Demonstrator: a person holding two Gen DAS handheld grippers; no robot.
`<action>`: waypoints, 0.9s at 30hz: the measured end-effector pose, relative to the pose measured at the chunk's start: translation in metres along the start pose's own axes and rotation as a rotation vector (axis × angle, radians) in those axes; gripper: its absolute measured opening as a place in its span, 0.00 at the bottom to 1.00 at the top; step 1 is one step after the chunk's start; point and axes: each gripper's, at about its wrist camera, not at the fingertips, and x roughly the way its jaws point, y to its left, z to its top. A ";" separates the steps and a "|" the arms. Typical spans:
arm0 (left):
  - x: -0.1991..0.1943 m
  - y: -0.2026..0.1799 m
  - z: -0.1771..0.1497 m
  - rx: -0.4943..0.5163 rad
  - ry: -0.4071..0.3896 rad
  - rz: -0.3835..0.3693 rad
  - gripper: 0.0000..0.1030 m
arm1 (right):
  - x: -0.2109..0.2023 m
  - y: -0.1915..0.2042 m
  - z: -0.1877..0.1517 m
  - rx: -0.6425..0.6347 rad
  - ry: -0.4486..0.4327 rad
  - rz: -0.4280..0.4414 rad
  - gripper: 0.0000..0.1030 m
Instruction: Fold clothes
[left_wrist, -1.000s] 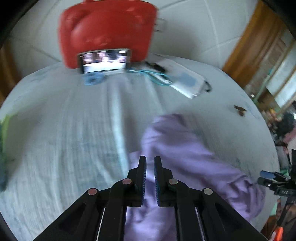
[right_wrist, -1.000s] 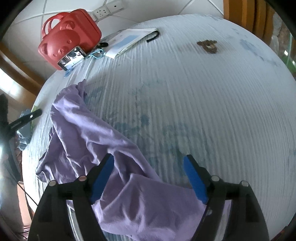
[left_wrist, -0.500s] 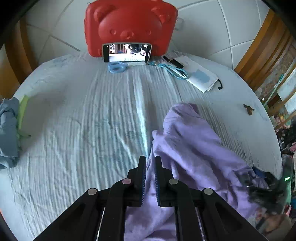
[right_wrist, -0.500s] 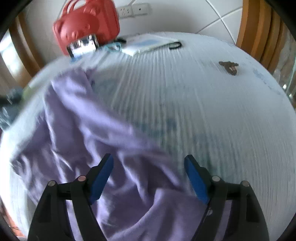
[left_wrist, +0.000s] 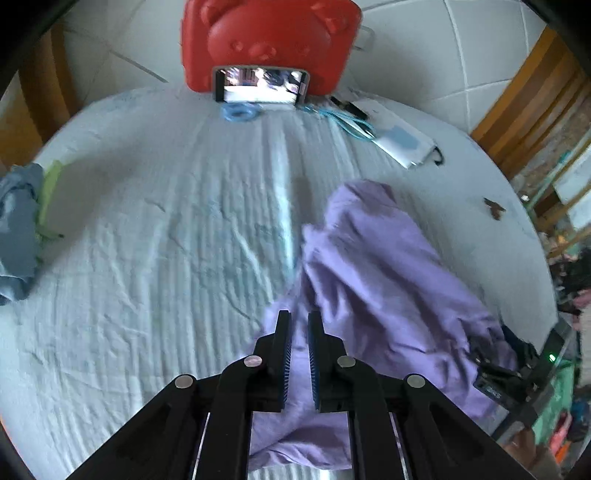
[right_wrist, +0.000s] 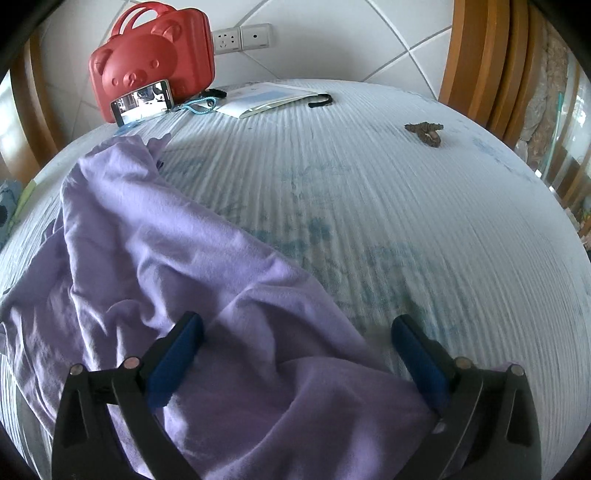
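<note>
Left tool (left_wrist: 298, 321) pinching purple garment (right_wrist: 177, 266), right tool (right_wrist: 295, 332) spread wide over it, red case (right_wrist: 153, 62) behind.

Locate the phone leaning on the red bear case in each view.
Left wrist: the phone sits top centre, propped against the red bear-shaped plastic case.
Right wrist: the phone sits upper left, at the case's foot.
Shared landmark: the crumpled lilac cloth garment.

The soft, matt lilac knit garment (right_wrist: 192, 258) lies rumpled at lower left on a ribbed, crinkled pale-blue cloth cover (right_wrist: 388, 206). At upper left, the glossy red moulded-plastic bear case (right_wrist: 151, 74) backs a shiny glass-faced phone (right_wrist: 142, 101). Varnished wooden frame (right_wrist: 476, 55), upper right.
</note>
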 end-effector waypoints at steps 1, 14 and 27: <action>0.001 -0.004 -0.003 0.027 -0.012 0.035 0.09 | -0.001 0.000 0.001 0.000 0.000 0.000 1.00; 0.011 -0.005 -0.026 0.054 -0.004 0.089 0.08 | -0.004 0.002 0.003 -0.001 -0.003 0.001 1.00; -0.005 0.000 -0.031 0.008 -0.042 0.160 0.09 | -0.004 0.002 0.003 -0.001 -0.004 0.001 1.00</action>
